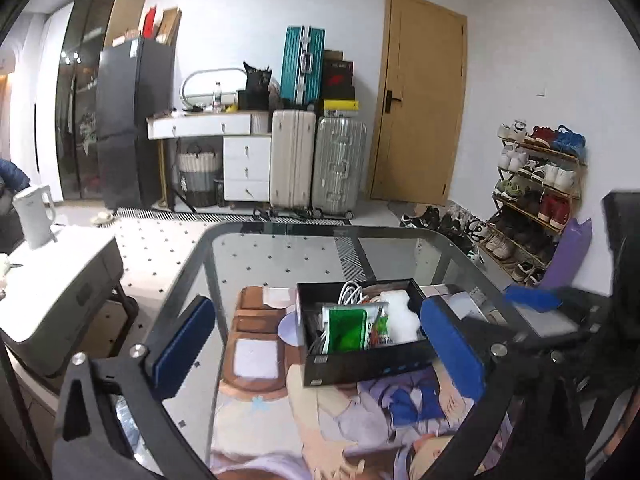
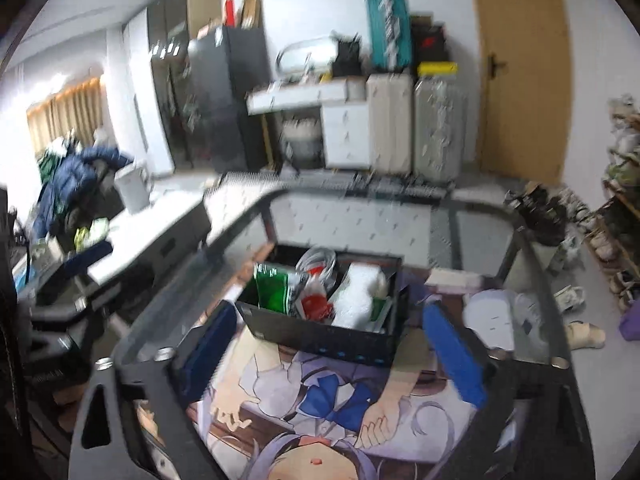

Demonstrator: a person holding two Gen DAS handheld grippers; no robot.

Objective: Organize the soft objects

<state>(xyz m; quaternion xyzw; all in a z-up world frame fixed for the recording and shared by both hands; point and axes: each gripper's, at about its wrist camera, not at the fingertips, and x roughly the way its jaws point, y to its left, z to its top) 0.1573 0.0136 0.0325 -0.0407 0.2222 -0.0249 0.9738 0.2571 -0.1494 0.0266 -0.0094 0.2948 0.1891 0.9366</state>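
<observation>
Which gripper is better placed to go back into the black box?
Probably the right gripper: open, empty, with the black box centred between its fingers. The left gripper sees it off-centre.

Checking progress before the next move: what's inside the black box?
In the black box: a green packet, coiled white cable, white foam piece and a red-and-white packet. Anything beneath these, and the box floor, is covered.

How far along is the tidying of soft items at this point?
Done, it seems: the black box on the glass table already holds a green pouch, a white foam piece and white cables. In hand: nothing; left gripper and right gripper are open and empty. Left: no loose soft item is clearly visible.
</observation>
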